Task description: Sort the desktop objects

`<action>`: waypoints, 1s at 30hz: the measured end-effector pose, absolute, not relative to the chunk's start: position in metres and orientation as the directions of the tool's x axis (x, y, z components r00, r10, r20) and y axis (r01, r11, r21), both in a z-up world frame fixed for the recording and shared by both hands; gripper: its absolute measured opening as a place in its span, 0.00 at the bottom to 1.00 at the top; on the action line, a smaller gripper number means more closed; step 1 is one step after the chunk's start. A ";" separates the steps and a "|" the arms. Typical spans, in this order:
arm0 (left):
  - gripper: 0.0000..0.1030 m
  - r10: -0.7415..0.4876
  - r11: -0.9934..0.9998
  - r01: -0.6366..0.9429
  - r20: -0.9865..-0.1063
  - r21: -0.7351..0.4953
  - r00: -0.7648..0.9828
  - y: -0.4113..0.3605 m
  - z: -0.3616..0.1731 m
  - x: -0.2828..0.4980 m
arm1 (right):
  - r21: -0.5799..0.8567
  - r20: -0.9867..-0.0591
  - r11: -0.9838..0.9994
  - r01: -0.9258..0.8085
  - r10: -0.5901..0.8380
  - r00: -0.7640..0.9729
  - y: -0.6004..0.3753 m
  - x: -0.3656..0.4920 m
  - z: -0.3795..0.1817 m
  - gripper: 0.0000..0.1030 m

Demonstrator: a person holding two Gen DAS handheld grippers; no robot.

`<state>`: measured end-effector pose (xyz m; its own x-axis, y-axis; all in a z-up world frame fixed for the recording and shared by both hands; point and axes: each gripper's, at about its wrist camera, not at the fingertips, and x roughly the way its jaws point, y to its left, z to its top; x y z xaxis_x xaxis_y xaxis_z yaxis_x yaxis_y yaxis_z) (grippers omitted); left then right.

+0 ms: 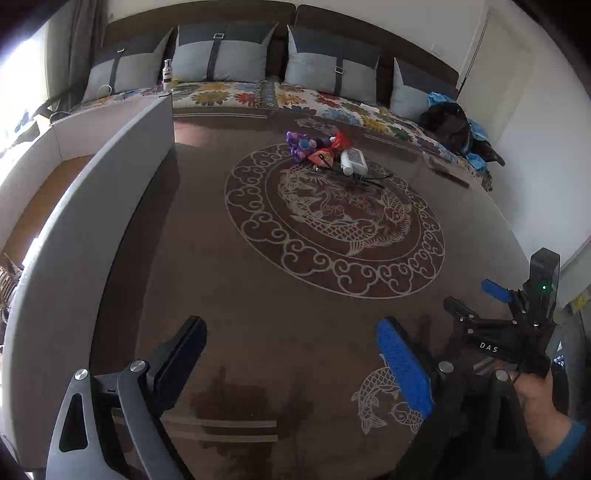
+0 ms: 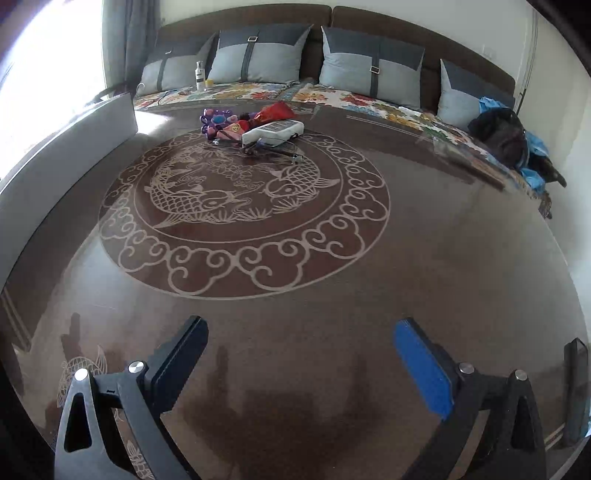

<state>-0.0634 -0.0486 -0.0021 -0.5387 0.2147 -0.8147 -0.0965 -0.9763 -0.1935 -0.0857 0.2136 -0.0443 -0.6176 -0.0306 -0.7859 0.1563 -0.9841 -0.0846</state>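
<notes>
A home living room, to judge by the furnishings. Straight ahead of the tool, beyond the far edge of a dark glass-topped table (image 2: 424, 266) printed with a carp-and-cloud medallion (image 2: 243, 214), runs a long brown sofa (image 2: 243, 18) lined with grey cushions (image 2: 258, 55) and covered by a flowered throw (image 2: 369, 101). Curtains (image 2: 129, 40) hang by a bright window ahead to the left, and dark and blue clothing (image 2: 506, 136) lies heaped on the sofa ahead to the right

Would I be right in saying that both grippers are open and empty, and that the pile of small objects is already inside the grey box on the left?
Not quite: the pile of small objects lies on the brown table, outside the grey box, as both wrist views show. The left gripper and right gripper are indeed open and empty.
</notes>
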 end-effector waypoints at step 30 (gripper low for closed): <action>1.00 0.049 -0.997 -0.078 -0.823 -0.006 -0.565 0.021 -0.068 -0.127 | -0.018 -0.815 -0.995 0.101 -0.044 -0.578 0.233 -0.102 -0.065 1.00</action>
<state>-0.1275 0.0213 -0.0680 -0.5653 0.0493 -0.8234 -0.0775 -0.9970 -0.0064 -0.1022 0.2326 -0.0649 -0.5781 -0.0438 -0.8148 0.1008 -0.9947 -0.0181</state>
